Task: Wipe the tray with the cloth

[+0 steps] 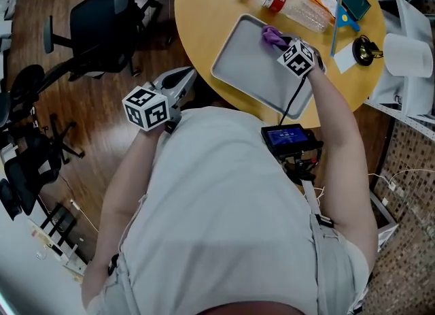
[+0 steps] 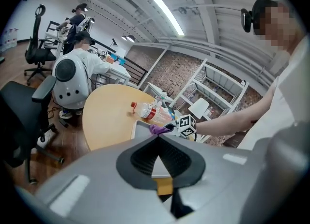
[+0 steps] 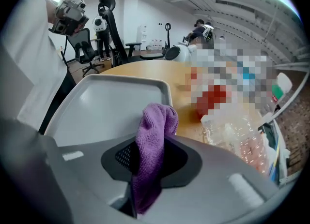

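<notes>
Grey rectangular tray [image 1: 248, 62] on round wooden table [image 1: 204, 7], right gripper [image 1: 284, 40] clamping purple knitted cloth [image 1: 273, 35] at its corner, left gripper [image 1: 187, 75] closed, empty.

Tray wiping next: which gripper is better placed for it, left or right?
Right, probably. The right gripper is shut on the cloth over the tray. The left gripper is shut, empty, and beside the table, short of the tray.
</notes>
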The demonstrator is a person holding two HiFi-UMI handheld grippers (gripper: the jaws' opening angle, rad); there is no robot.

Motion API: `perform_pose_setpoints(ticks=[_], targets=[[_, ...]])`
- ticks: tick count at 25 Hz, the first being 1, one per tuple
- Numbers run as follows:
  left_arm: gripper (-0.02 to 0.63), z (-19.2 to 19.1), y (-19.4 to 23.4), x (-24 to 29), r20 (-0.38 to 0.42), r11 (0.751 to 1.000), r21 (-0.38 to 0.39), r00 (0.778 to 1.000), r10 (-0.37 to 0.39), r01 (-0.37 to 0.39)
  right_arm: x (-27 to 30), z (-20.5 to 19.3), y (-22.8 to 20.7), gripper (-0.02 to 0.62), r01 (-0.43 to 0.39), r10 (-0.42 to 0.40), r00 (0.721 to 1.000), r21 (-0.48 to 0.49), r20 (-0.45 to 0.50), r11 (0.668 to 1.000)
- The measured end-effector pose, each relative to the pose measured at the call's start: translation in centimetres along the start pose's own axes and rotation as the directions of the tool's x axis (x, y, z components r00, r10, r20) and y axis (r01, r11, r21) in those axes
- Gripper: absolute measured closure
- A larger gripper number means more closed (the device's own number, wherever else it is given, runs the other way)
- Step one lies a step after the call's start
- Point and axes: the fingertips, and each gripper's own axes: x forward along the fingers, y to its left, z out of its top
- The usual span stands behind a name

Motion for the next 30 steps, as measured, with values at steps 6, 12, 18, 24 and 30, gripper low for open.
perform_pose_setpoints(ticks=[6, 12, 18, 24, 30], targets=[[0.606, -0.7, -0.3, 0.1, 0.008, 1.0, -0.014, 1.0, 0.016, -0.016, 1.4, 2.1, -0.2, 0.509, -0.01, 0.01, 0.999, -0.011, 0.03, 1.0], [0.606, -1.5, -0.4, -0.3, 0.005, 1.0, -0.02, 1.0, 0.004, -0.004, 2.1, 2.7, 0.6, 0.514, -0.022, 0.022, 0.997, 0.011, -0.069, 1.0], [0.606, -0.9, 0.0, 0.5, 0.024, 1.0, -0.009, 1.0, -0.014, 0.014, 2.5, 3.8, 4.3, 0.518, -0.057, 0.053, 0.996, -0.054, -0.075, 0.997], [0.606, -0.8, 0.7, 1.1, 0.014, 0.999, -0.016, 0.999, -0.039, 0.039, 2.4, 4.1, 10.6, 0.517, -0.176, 0.169, 0.981, -0.076, -0.09, 0.981], [0.606, -0.2, 1.1, 1.3, 0.018, 0.999, -0.019, 0.999, -0.05, 0.05, 2.1, 4.3, 16.0, 0.515, -0.314, 0.301, 0.946, -0.115, -0.119, 0.942]])
